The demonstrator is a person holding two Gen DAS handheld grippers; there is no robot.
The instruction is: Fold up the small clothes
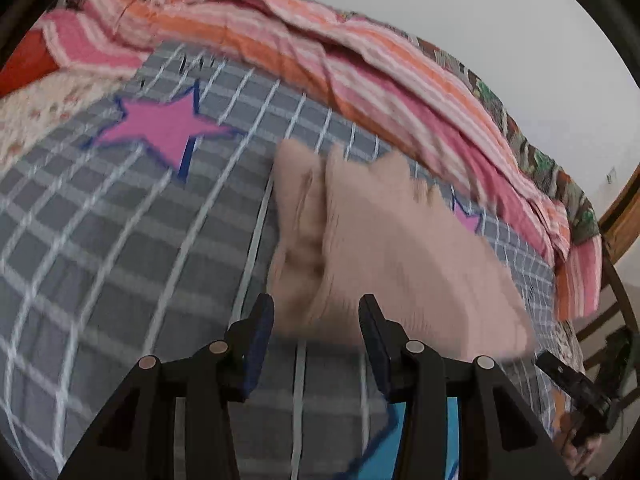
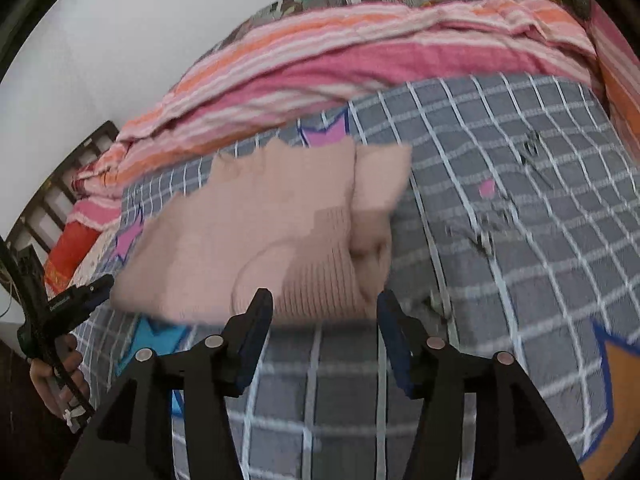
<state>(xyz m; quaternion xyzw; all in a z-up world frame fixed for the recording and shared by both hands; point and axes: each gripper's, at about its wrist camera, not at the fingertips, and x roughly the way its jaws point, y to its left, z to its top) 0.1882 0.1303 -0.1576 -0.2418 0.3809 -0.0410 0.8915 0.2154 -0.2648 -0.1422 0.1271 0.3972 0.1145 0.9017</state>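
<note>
A beige ribbed knit garment lies folded on the grey checked bedsheet. In the left wrist view, my left gripper is open, and the garment's near left edge sits just past its fingertips with no pad pressing on it. In the right wrist view, my right gripper is open wider at the near right edge of the garment, also without touching. Each gripper appears in the other's view: the right one at lower right, the left one at far left, held by a hand.
A pink and orange striped blanket is bunched along the far side of the bed against a white wall. Pink stars are printed on the bedsheet. A wooden bed frame rises at one end, and a red cushion lies near it.
</note>
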